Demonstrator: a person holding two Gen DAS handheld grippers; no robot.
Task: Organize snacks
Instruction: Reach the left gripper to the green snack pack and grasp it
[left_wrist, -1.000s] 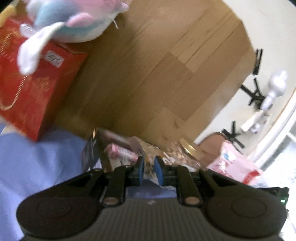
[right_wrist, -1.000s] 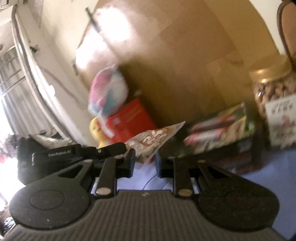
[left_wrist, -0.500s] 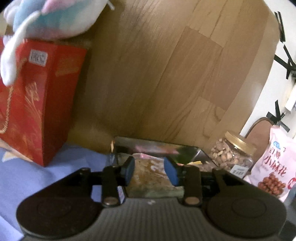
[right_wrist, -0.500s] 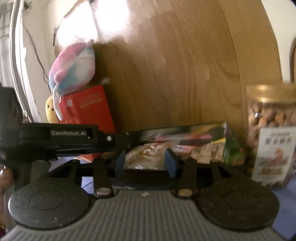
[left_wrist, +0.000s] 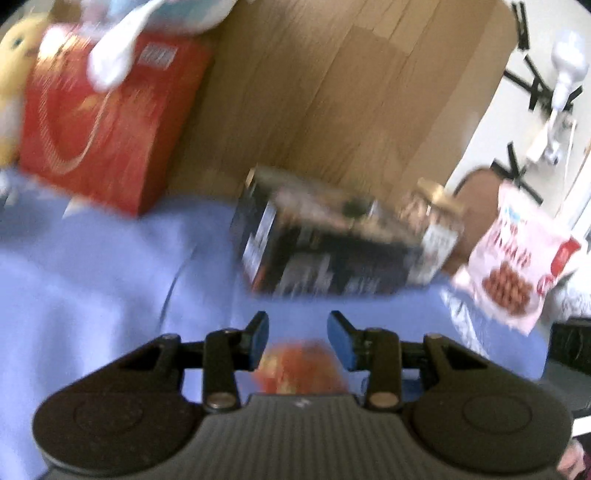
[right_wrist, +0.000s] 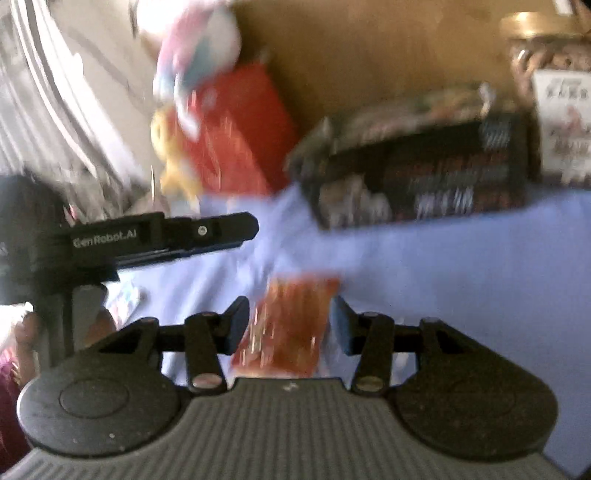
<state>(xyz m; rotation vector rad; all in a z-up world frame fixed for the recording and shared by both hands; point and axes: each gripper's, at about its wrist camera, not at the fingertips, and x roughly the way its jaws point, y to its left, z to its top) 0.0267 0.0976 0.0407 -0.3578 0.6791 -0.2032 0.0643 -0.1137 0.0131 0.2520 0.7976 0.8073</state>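
A lilac-blue sheet (left_wrist: 92, 266), seemingly on a bed, fills the lower half of both views, backed by a wooden panel (left_wrist: 332, 92) across the top. Snacks stand lined against that panel, probably so they stay upright and together: a red gift box (left_wrist: 103, 122) at upper left with plush toys on it, a dark open box (left_wrist: 332, 243) at centre with packets blurred inside, a gold-lidded jar of nuts (right_wrist: 550, 92) at upper right, and a pink snack bag (left_wrist: 517, 266) at right. An orange snack packet (right_wrist: 288, 325) lies flat on the sheet at lower centre. The right tool (right_wrist: 288, 325) straddles it, partly open, pads apparently not pressing; the left tool (left_wrist: 297, 336) is likewise partly open and holds nothing.
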